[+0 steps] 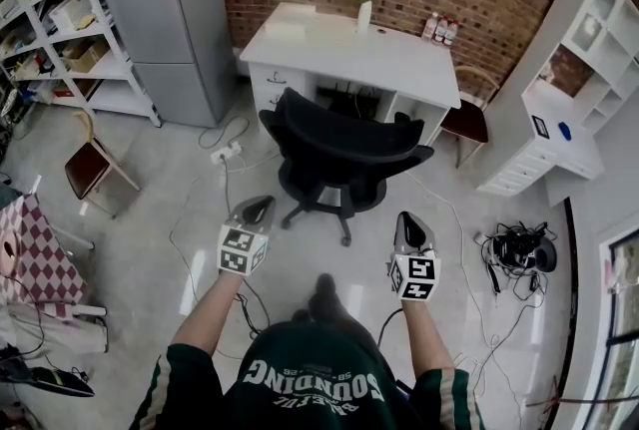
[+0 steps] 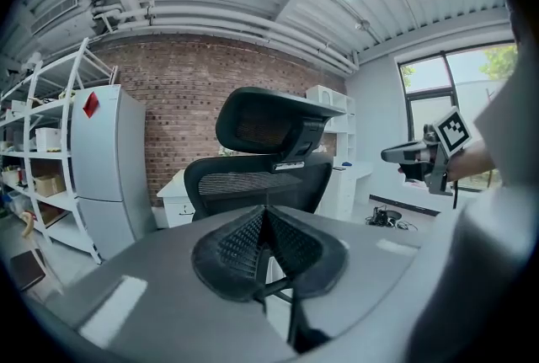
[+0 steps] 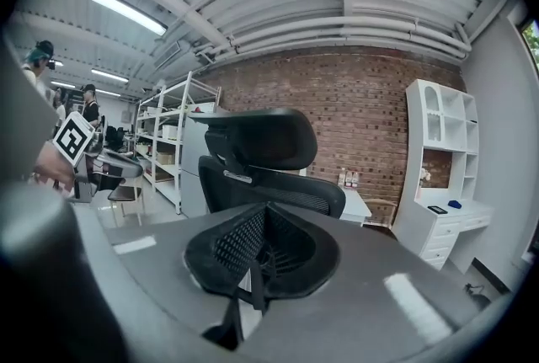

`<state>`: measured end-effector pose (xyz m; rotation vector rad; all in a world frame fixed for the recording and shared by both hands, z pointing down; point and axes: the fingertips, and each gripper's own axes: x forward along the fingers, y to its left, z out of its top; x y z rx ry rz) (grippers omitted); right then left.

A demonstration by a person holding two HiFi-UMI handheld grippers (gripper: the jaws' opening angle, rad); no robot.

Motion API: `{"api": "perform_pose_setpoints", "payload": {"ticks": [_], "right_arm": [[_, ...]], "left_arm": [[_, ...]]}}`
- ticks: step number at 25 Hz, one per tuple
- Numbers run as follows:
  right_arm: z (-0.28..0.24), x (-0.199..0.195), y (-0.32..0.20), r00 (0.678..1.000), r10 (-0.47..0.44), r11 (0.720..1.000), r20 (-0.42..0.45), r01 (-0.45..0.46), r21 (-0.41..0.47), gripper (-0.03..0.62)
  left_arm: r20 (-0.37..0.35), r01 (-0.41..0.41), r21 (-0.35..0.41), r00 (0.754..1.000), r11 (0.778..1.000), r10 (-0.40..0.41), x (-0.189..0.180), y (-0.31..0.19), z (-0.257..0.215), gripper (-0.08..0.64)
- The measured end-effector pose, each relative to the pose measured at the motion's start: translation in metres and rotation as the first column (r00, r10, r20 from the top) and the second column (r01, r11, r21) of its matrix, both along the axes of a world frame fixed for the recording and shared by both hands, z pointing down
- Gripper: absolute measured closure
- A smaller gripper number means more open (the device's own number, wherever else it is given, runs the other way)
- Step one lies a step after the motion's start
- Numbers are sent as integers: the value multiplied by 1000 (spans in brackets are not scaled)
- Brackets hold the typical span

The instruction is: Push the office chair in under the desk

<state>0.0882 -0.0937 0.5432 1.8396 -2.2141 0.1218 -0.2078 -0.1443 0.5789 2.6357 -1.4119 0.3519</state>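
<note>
Black mesh chair upright on castors, backrest toward camera, seat facing white desk, just before kneehole

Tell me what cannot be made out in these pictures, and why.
- Head view: the knee space under the desk is partly hidden by the office chair.
- Left gripper view: the shut left gripper covers the chair's seat and wheels.
- Right gripper view: the shut right gripper does the same.
- Head view: bottles too small to read.

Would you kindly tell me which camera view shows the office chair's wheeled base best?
The head view: looking down, it alone shows the wheeled base. Both gripper views show only the backrest and headrest.
</note>
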Motion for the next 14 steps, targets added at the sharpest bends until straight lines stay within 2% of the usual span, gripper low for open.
{"api": "perform_pose_setpoints", "payload": {"ticks": [14], "right_arm": [[4, -1, -4, 1000, -12, 1000, -5, 12, -10, 592]], "left_arm": [[-4, -12, -24, 1000, 1000, 12, 7, -4, 8, 549]]}}
